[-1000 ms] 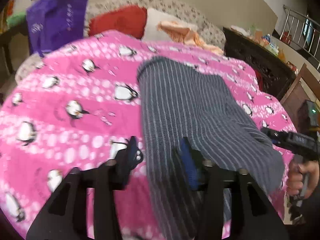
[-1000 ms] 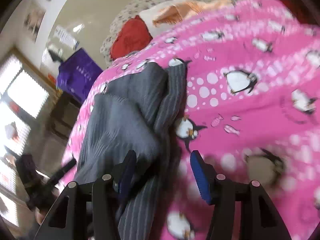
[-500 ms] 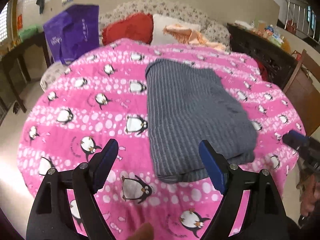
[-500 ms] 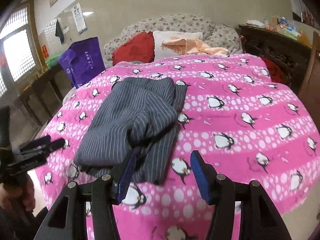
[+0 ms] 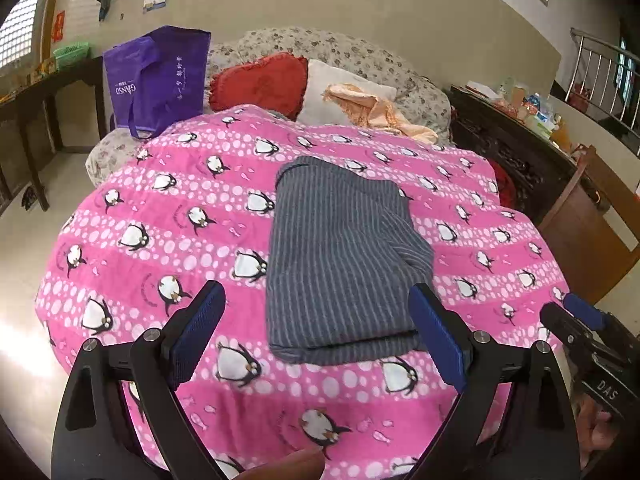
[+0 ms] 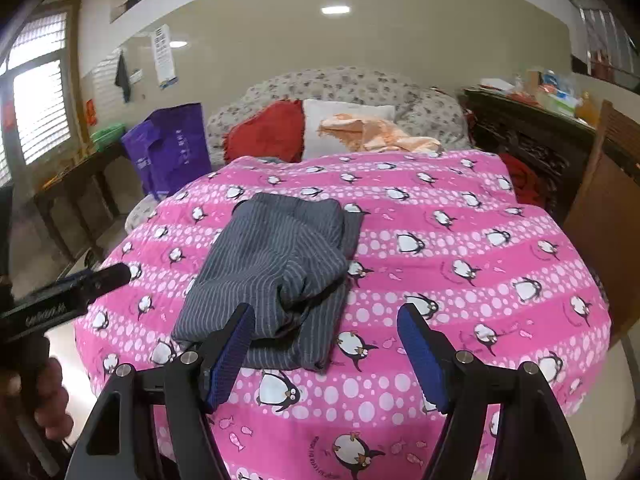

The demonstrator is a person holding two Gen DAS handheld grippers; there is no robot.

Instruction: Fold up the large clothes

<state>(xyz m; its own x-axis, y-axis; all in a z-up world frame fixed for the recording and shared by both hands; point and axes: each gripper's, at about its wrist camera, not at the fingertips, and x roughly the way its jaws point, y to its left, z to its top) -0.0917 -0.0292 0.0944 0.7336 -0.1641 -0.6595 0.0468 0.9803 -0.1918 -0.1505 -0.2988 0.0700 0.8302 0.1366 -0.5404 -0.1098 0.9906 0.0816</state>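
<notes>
The dark grey garment with thin pale stripes point(image 5: 344, 256) lies folded into a thick, roughly rectangular bundle of soft cloth on the pink penguin-print blanket point(image 5: 168, 216). It rests flat, near the middle of the blanket. The upper layer is bunched and wrinkled at the right side, and a flatter lower layer shows beneath it point(image 6: 276, 264).

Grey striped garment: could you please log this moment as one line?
garment: grey striped garment folded on pink blanket | left tongs: open, empty | right tongs: open, empty
</notes>
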